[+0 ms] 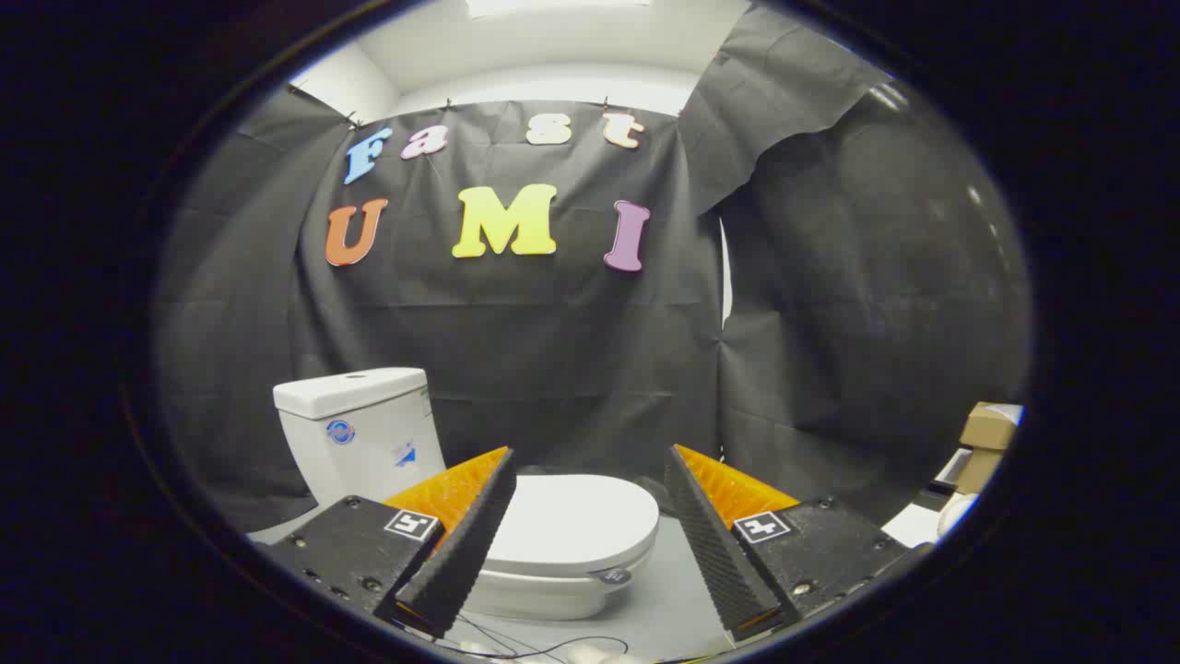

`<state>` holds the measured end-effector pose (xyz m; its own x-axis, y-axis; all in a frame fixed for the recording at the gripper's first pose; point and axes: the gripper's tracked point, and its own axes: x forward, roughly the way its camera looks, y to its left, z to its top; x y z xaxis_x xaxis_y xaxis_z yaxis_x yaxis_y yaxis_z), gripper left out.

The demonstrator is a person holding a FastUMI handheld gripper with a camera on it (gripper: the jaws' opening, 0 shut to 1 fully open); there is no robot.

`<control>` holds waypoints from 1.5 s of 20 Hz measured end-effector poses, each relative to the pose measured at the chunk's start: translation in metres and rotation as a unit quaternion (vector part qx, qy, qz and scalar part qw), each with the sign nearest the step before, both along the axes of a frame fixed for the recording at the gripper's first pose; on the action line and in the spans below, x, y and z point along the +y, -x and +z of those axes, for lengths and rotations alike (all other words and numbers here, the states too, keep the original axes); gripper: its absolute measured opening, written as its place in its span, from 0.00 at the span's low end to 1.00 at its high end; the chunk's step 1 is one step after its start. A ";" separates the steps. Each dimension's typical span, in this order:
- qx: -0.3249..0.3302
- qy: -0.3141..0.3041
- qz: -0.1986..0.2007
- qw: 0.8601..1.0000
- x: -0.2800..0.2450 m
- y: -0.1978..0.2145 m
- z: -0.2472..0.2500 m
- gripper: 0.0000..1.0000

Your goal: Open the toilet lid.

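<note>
Gripper [590, 461]: fingers spread wide, holding nothing.
Lid [576, 526]: down, beyond and between the fingers.
Tank [361, 433]: behind the lid.

A makeshift recording booth was shown: black cloth [572, 350] was pinned up as walls around a white toilet [553, 544], with cardboard boxes [986, 433] stacked aside.

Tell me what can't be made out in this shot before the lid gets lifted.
- Toilet lid, gripper view: lies closed; its near-left edge is hidden behind one finger of the open claw.
- Tank: its lower part is hidden behind that same finger, and its stickers are too small to read.
- Cardboard boxes, off to the side beyond the fingers: cut off and distorted by the fisheye.
- Cables on the floor: ends are cut off.
</note>
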<state>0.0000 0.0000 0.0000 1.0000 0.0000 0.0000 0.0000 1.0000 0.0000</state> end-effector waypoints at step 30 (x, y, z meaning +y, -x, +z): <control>0.102 -0.150 0.036 0.983 -0.035 -0.100 -0.070 1.00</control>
